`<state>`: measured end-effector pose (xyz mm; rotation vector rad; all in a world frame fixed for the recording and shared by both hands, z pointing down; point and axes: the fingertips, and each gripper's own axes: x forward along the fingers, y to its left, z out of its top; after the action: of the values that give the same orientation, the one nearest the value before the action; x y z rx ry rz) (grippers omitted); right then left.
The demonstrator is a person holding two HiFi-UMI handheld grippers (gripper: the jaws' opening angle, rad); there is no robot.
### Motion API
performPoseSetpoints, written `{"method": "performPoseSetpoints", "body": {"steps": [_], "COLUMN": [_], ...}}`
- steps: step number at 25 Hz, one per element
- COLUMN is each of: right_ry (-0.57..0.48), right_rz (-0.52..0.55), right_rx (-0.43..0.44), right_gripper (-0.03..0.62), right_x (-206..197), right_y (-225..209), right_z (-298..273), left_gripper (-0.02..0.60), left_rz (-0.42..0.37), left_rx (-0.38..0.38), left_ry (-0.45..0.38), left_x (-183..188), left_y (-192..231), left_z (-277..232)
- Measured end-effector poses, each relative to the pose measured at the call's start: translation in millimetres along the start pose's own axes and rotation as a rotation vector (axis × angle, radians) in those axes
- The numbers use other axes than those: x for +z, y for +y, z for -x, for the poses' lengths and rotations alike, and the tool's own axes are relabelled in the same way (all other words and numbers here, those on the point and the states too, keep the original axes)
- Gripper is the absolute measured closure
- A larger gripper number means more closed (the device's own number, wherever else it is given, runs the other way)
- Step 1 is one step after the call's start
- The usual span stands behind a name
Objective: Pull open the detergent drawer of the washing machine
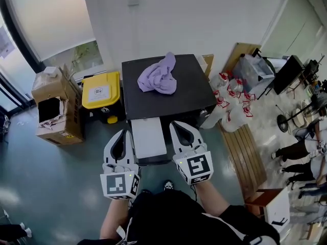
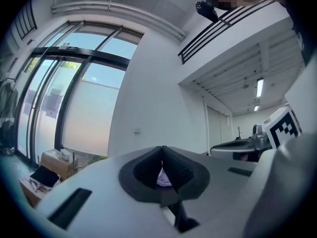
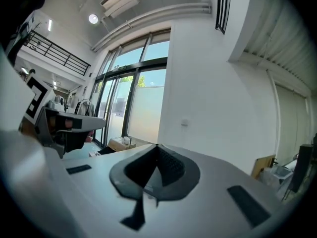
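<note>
The black washing machine (image 1: pixel 189 93) stands against the white wall, seen from above, with a crumpled purple cloth (image 1: pixel 159 74) on its top. A white rectangular part (image 1: pixel 148 137) juts out from its front toward me. My left gripper (image 1: pixel 122 133) hovers just left of that white part, its jaws shut and empty. To the white part's right hovers my right gripper (image 1: pixel 179 124), also shut and empty. In the left gripper view the shut left gripper (image 2: pixel 162 149) points level at the wall, with a sliver of purple cloth (image 2: pixel 164 180) below it. The right gripper (image 3: pixel 157 147) also faces the wall.
A yellow-lidded bin (image 1: pixel 101 90) and cardboard boxes (image 1: pixel 53 108) stand left of the machine. White bottles with red caps (image 1: pixel 230 103) and a wooden pallet (image 1: pixel 244 154) lie to its right. Desks and people's legs (image 1: pixel 299 149) fill the far right. Tall windows (image 2: pixel 59 103) are on the left.
</note>
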<state>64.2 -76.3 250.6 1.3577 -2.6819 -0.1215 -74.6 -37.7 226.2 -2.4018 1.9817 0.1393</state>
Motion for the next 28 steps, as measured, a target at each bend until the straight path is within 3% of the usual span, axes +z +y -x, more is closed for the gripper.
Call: {"method": "performPoseSetpoints", "body": {"steps": [5, 28], "right_ry": [-0.016, -0.021], "right_rz": [-0.011, 0.000], "right_rx": [-0.001, -0.002], "right_gripper": [0.586, 0.586], "right_x": [2.4, 6.5], "right_y": [2.0, 8.9], "right_z": [2.7, 16.7], "left_gripper": [0.560, 0.560], "left_rz": [-0.031, -0.025], "left_rx": [-0.006, -0.013], "left_ry": [-0.005, 0.000], "left_x": [4.5, 3.6], "left_y": [-5.2, -14.8], "left_z": [4.4, 15.0]}}
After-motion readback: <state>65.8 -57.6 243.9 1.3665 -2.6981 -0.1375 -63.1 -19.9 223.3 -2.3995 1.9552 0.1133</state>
